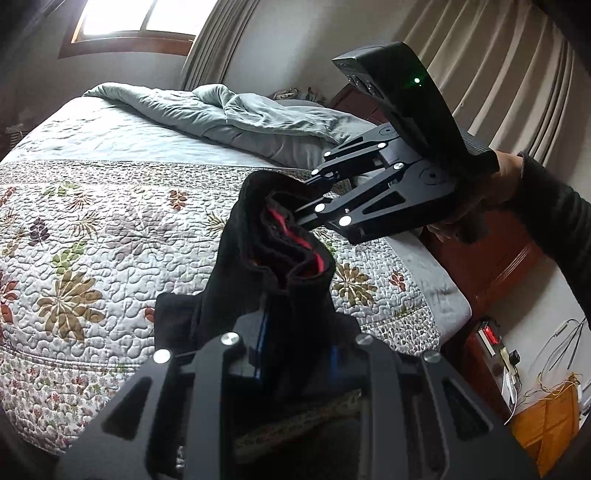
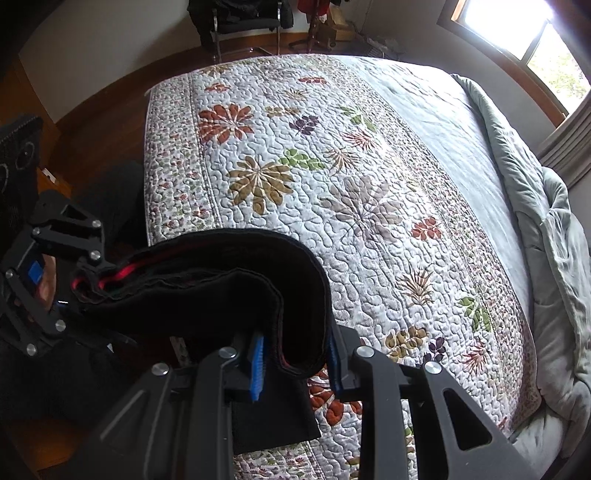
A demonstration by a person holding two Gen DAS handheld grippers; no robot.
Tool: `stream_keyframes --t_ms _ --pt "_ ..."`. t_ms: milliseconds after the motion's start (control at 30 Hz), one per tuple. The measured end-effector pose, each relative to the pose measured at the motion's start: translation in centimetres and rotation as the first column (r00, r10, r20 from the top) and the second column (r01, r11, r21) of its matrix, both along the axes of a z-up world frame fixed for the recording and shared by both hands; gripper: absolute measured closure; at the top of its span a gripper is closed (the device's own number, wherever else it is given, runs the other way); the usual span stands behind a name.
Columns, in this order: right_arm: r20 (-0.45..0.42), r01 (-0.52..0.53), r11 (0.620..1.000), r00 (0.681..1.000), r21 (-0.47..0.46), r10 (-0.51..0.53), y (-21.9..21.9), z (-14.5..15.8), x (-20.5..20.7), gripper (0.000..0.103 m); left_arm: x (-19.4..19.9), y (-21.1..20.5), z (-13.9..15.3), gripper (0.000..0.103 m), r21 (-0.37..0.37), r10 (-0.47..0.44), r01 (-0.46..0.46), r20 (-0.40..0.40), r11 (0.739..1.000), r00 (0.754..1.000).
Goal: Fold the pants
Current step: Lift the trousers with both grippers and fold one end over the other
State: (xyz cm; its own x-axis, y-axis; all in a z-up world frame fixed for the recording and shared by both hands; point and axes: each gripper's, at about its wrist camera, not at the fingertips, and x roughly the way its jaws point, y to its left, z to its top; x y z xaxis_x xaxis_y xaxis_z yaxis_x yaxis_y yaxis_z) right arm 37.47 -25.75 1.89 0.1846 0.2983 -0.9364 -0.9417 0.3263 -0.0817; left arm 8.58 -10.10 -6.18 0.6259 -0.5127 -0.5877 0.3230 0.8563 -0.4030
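Note:
The black pants (image 1: 273, 258), with a red lining showing in their folds, hang bunched between my two grippers above the flowered quilt (image 1: 92, 240). My left gripper (image 1: 295, 354) is shut on the near end of the cloth. My right gripper (image 1: 295, 199), held by a hand in a dark sleeve, pinches the far end from the right. In the right wrist view the pants (image 2: 229, 280) drape in a thick fold across the right gripper (image 2: 295, 354), whose blue pads (image 2: 256, 365) clamp them. The left gripper (image 2: 85, 284) bites the other end at the left.
A rumpled grey duvet (image 1: 258, 114) lies along the head of the bed, under curtains and a window. A wooden nightstand (image 1: 498, 266) and an orange box (image 1: 546, 417) with cables stand to the right. Wood floor (image 2: 92, 122) and a chair (image 2: 243, 22) lie beyond the bed's foot.

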Motion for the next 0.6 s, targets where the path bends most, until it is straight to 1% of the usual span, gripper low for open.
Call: stream_keyframes --t_ms 267,600 --pt "-0.013 0.027 1.0 1.0 0.001 -0.027 -3.0 -2.6 0.3 0.076 0.6 -3.6 -1.7 0.079 0.037 -0.04 0.041 -0.014 0.999 0.999" --pt "-0.032 0.051 0.999 0.998 0.011 -0.051 -6.1 -5.1 0.8 0.076 1.4 -6.7 -3.4 0.079 0.077 -0.08 0.082 -0.029 0.994 0.996"
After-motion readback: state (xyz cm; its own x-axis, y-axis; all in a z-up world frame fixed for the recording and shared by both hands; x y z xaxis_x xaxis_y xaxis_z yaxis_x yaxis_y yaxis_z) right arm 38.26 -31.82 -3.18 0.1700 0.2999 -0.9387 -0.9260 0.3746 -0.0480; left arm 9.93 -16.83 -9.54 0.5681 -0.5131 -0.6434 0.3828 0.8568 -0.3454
